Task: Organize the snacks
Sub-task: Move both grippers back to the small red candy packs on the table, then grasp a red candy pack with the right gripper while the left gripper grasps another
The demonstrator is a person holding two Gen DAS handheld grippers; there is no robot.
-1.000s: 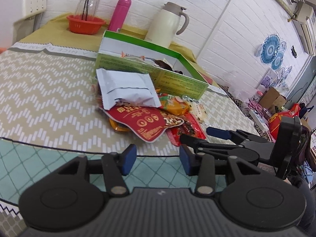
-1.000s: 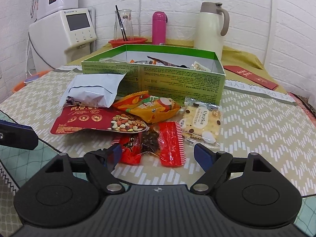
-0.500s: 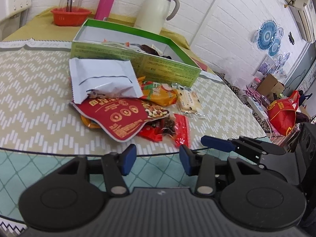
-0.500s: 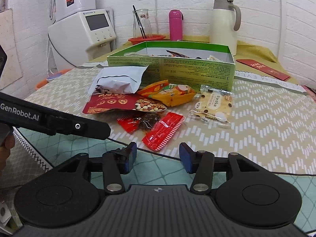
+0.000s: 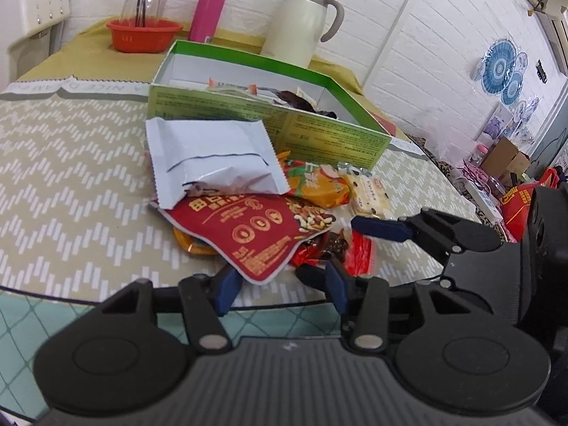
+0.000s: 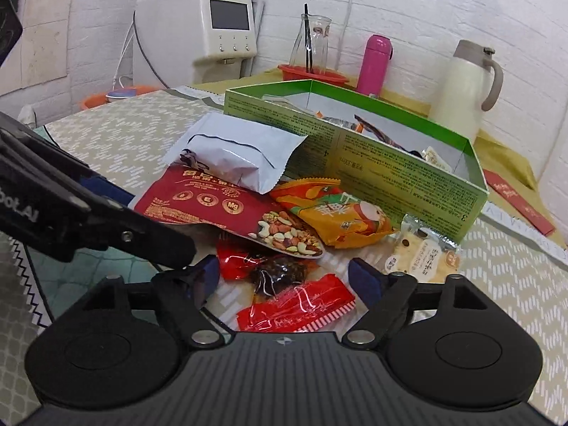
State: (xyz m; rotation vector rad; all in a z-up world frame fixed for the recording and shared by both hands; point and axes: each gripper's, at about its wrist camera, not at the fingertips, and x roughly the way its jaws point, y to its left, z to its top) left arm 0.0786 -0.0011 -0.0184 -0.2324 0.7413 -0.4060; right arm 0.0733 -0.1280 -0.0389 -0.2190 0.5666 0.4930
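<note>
on the chevron-woven tabletop point(image 6: 497, 284), crinkly foil snack packets point(image 6: 248, 209) heap against a green cardboard box point(image 6: 372, 174), its contents half hidden. left tongs point(image 5: 280, 284) are spreading, right tongs point(image 6: 284, 277) spreading wide; neither pinches anything.

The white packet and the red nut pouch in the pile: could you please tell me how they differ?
The white packet is plain and puffy; the red nut pouch is flat and printed with gold text and pictured nuts. The white packet lies on top, against the green box, while the red nut pouch lies beneath it, nearer the claws. Both are sealed and outside the box.
</note>
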